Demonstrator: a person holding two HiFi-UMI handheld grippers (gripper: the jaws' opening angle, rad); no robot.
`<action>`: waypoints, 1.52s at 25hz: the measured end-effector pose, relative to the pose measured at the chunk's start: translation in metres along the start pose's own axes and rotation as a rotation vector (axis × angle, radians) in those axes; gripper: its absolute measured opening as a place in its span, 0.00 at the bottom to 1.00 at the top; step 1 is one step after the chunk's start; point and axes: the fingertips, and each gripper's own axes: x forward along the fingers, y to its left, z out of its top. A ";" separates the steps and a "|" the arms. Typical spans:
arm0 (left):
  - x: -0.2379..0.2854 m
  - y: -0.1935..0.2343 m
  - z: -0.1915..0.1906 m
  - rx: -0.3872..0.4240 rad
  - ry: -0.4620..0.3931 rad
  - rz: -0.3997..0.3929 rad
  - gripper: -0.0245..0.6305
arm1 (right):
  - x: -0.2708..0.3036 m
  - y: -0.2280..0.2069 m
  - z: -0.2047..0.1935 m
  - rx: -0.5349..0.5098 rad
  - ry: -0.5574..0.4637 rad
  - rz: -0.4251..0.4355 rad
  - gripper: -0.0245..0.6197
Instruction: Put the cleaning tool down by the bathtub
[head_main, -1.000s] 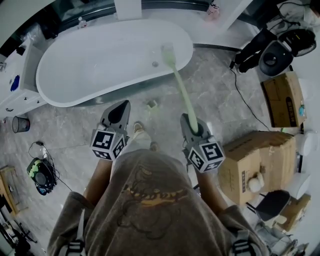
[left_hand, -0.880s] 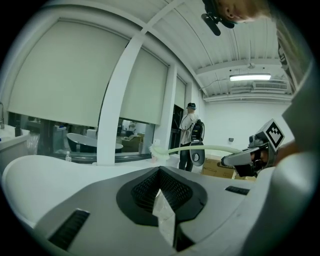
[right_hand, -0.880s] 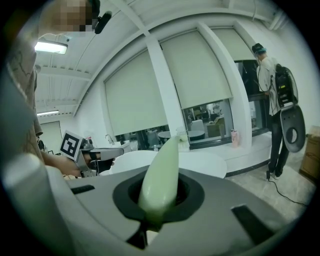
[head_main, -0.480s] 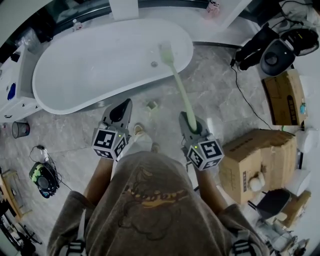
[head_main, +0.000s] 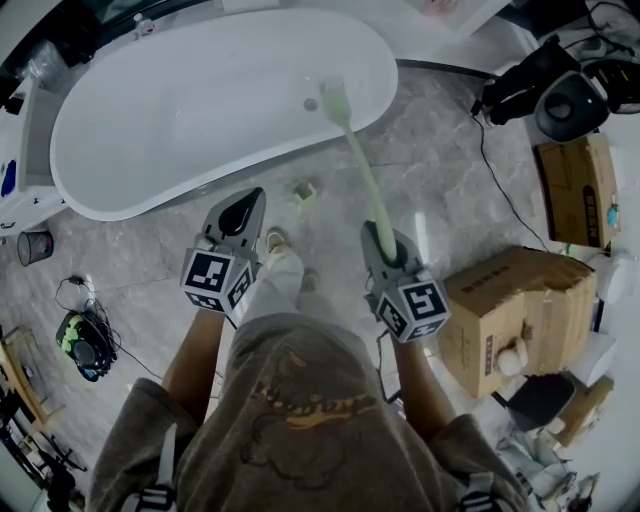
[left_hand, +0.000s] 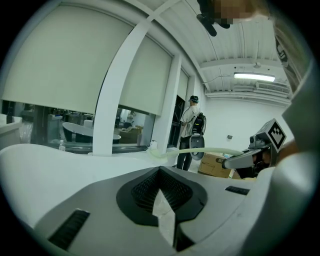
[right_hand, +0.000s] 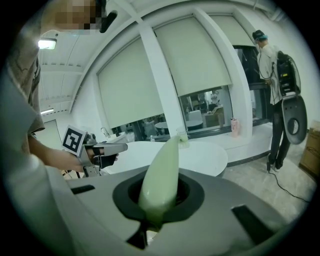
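Cleaning tool (head_main: 365, 185), head view: long pale green stick, head end over the bathtub (head_main: 200, 100) edge, handle in the right claw (head_main: 384, 240). Left gripper view: left claw (left_hand: 160, 172) clenched, empty. Right gripper view: clamped on the handle.

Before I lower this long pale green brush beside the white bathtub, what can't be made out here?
Pale green brush head: head view, too small to tell if it touches the white bathtub; right gripper view, mostly behind its own handle.
Small object on grey floor: head view, too small to identify.
Floor under right gripper: hidden by it.
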 end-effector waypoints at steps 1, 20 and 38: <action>0.003 0.002 -0.004 -0.003 0.003 -0.001 0.05 | 0.002 -0.002 -0.005 0.003 0.008 -0.002 0.05; 0.055 0.009 -0.125 -0.045 0.070 -0.029 0.05 | 0.034 -0.034 -0.144 0.031 0.150 -0.019 0.05; 0.073 0.020 -0.213 -0.081 0.093 -0.021 0.05 | 0.076 -0.047 -0.250 0.062 0.259 0.015 0.05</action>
